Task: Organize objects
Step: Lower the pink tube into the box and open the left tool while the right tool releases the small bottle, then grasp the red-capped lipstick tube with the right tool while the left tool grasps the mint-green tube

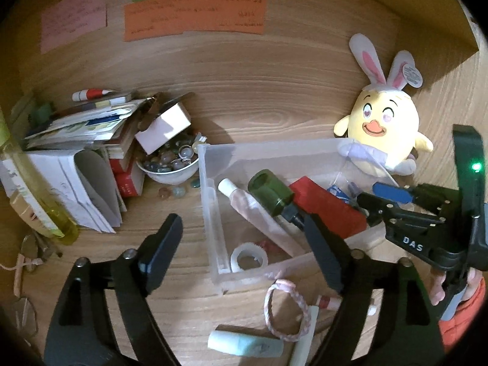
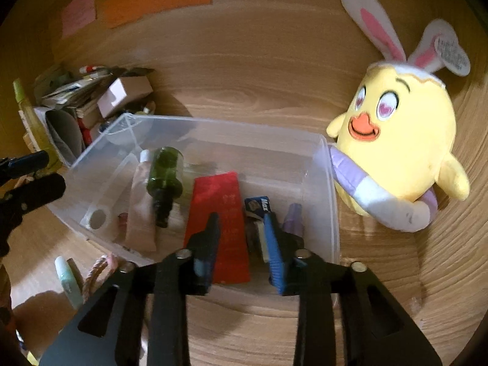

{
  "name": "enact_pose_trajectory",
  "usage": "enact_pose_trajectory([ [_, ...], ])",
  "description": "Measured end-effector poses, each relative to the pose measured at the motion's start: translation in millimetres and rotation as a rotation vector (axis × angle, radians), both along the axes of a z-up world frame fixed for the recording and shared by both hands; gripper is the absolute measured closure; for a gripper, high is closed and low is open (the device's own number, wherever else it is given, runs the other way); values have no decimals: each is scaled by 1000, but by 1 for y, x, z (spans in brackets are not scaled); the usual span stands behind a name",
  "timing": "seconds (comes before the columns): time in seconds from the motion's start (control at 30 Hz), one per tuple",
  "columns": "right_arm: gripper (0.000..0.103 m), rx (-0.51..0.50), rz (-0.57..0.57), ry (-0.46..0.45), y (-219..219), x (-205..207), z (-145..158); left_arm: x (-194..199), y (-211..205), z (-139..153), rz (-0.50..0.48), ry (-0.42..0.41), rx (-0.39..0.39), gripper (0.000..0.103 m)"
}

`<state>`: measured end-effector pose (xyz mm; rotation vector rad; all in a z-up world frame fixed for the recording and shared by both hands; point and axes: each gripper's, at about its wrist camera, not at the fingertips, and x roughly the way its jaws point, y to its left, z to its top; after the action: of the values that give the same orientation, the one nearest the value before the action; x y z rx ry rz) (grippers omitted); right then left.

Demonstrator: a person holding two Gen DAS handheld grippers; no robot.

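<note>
Left wrist view: left gripper (image 1: pixel 247 238) over the near-left corner of a clear bin (image 1: pixel 210 207) on a wood table (image 1: pixel 274 97), jaws spread wide, nothing between them. Bin contents, left to right — tape roll (image 1: pixel 248 257), pale tube (image 1: pixel 259 213), green bottle (image 1: pixel 271 192) lying on its side, red packet (image 1: pixel 329 207), small blue-labelled items at the far right, too blurred to name. Before the bin, on the table: braided loop (image 1: pixel 285 311), mint tube (image 1: pixel 244 344). Left of the bin: bowl (image 1: pixel 166 172) of glass pebbles, white box (image 1: pixel 163 128), stacked papers (image 1: pixel 76 128). Behind the right corner: yellow plush (image 1: pixel 381 122) with rabbit ears, touching the bin wall.

Right wrist view: right gripper (image 2: pixel 241 228) low over the bin's right half, jaws parted narrowly — red packet beneath the left finger, nothing clamped.
</note>
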<state>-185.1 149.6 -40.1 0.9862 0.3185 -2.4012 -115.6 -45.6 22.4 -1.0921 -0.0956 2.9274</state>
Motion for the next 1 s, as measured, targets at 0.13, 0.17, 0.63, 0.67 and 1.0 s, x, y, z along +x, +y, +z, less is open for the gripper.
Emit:
enact_pose_trajectory([
  [0.13,46,-20,23,48,1,17,13,6,-2,1,6,-3,-1,10],
  [0.17,42,-26,29,57,1,21,16,7,-3,2,9,-4,-3,8],
  [0.63,17,-54,37,102,17,63,31,29,-8,-14,6,-72,-34,6],
  [0.67,17,-53,37,99,18,65,29,31,-7,-16,5,-76,-41,6],
  [1.0,17,-9,56,50,21,81,2,46,-10,-38,-7,-149,-17,6],
])
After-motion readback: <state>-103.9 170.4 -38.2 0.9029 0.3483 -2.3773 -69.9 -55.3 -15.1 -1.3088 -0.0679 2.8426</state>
